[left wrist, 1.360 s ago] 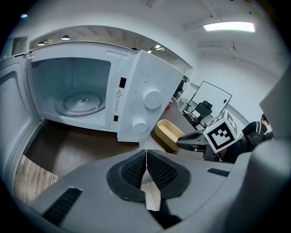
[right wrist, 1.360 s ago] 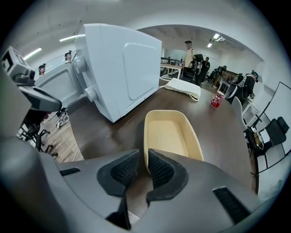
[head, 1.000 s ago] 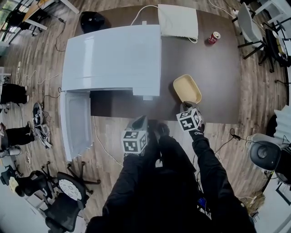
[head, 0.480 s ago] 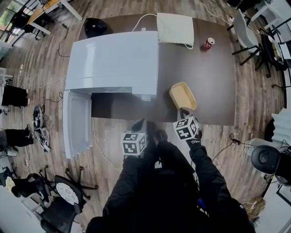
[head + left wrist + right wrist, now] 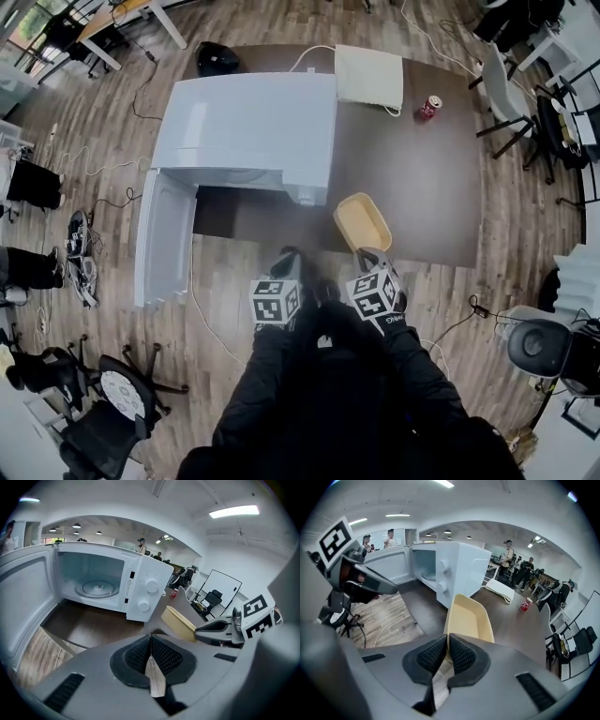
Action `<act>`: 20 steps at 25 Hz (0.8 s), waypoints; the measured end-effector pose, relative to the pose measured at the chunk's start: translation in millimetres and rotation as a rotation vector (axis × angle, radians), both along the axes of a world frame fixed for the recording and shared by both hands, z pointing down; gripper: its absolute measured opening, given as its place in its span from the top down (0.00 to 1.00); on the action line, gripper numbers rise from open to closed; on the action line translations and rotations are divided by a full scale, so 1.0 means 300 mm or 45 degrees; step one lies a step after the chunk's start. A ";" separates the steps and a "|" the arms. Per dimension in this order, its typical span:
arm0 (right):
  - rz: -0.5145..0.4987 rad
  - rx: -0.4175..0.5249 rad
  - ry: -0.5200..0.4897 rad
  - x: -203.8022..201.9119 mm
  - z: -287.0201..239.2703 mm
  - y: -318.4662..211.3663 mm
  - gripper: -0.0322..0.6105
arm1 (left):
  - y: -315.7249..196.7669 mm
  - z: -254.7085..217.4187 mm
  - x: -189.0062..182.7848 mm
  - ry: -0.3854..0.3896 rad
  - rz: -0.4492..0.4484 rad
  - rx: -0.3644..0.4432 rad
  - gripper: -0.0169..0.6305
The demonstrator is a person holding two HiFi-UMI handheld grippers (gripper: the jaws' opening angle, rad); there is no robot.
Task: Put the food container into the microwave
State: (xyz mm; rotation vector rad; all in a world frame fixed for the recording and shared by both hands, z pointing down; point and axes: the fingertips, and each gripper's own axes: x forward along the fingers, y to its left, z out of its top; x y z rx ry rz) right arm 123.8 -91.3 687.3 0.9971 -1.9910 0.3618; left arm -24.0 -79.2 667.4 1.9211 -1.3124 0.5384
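Gripping the food container [image 5: 471, 616] by its rim is the right hand-held gripper [image 5: 446, 638]

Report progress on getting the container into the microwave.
Done: the microwave door stands open. In hand: right tongs shut on the container rim, outside the microwave. Left tongs shut, empty. Left: carry it in and set it on the turntable.

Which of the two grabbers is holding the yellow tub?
The right gripper: its jaws pinch the near rim of the pale yellow plastic food container. The left gripper is shut on nothing.
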 end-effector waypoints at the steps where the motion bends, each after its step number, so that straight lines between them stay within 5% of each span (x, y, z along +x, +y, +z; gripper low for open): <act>1: -0.026 -0.003 -0.003 -0.020 -0.002 0.025 0.89 | 0.010 0.001 -0.009 0.000 -0.012 0.001 0.92; 20: -0.527 0.017 -0.032 -0.447 -0.054 0.192 0.89 | 0.163 0.026 -0.284 0.011 -0.329 -0.031 0.92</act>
